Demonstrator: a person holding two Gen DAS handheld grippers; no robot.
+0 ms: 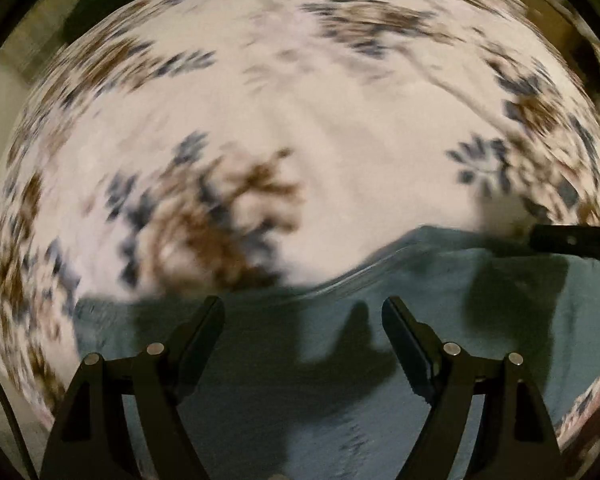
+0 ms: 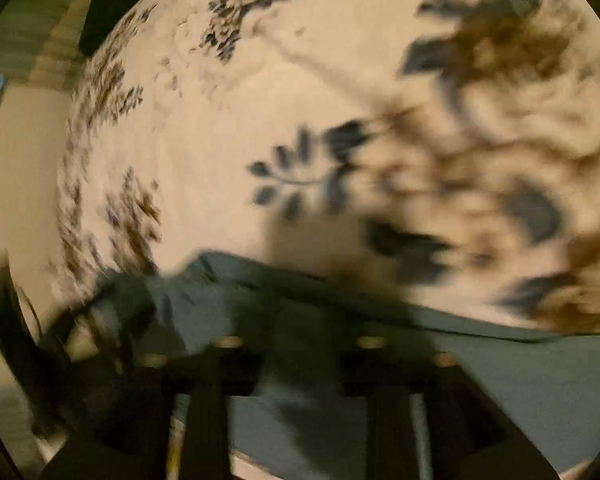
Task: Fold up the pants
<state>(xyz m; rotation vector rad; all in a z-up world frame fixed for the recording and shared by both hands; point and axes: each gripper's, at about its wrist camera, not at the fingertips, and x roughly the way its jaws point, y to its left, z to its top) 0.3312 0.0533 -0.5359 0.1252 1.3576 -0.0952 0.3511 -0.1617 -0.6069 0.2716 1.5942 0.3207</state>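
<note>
Floral bedspread (image 1: 320, 140), cream with blue and brown sprigs, fills both views, all pretty smeary; teal pants (image 1: 300, 360) lie flat along its near edge; left claw (image 1: 303, 312) hangs spread wide above them, gripping nothing; right claw (image 2: 298, 360) is a blur, released, nothing pinched.

Two wrist fisheyes looking steeply down at one bedspread

The left wrist camera is peering between its own fingers (image 1: 304, 308) at the teal pants (image 1: 292, 360) lying close below, the leaf-printed bedspread (image 1: 340, 152) spreading beyond. The right wrist camera is facing the same way, just as near and more blurred, sharing the pants' far edge (image 2: 340, 304) and a blue leaf sprig (image 2: 296, 176).
</note>
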